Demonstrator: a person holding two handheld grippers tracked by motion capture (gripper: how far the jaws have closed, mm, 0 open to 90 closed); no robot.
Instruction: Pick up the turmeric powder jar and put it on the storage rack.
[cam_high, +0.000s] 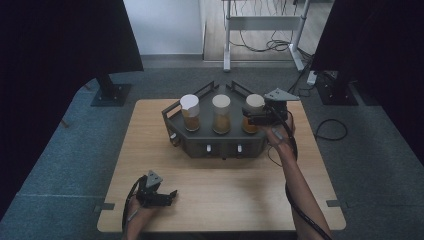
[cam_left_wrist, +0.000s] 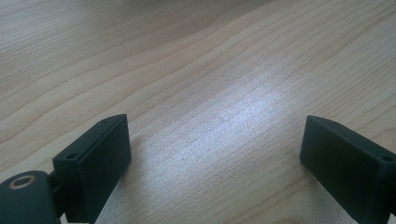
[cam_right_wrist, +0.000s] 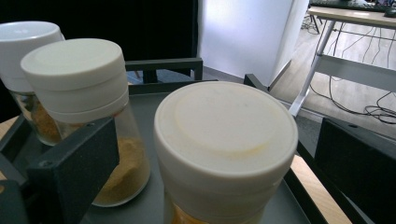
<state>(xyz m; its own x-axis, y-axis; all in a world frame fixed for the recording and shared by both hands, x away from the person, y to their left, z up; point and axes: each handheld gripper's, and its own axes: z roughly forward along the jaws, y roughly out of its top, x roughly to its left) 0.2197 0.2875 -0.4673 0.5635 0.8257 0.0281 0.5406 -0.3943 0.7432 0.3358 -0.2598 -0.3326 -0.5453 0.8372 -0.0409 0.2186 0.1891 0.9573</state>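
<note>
From above, your right gripper (cam_high: 252, 118) sits at the rightmost jar (cam_high: 254, 113) in the dark tray (cam_high: 220, 145), and its body hides the jar's right side, so any contact there is hard to judge. The middle jar (cam_high: 221, 114) and left jar (cam_high: 190, 112) stand in a row beside it. Your left gripper (cam_high: 167, 196) rests low near the front edge of the wooden table (cam_high: 150, 150), well apart from the tray. Dark curtains close both sides; grey carpet, cables and a desk frame lie beyond.

In your left gripper view, the jaws stand wide apart with nothing between them over the bare, pale wood grain (cam_left_wrist: 196, 70); both jaws are cut off at the bottom edge.

In your right gripper view, the jaws are spread wide on either side of the nearest jar's white lid (cam_right_wrist: 226, 135), and no pad visibly presses on it. The jar's base is cut off below. The left jaw covers part of the middle jar (cam_right_wrist: 79, 79).
</note>
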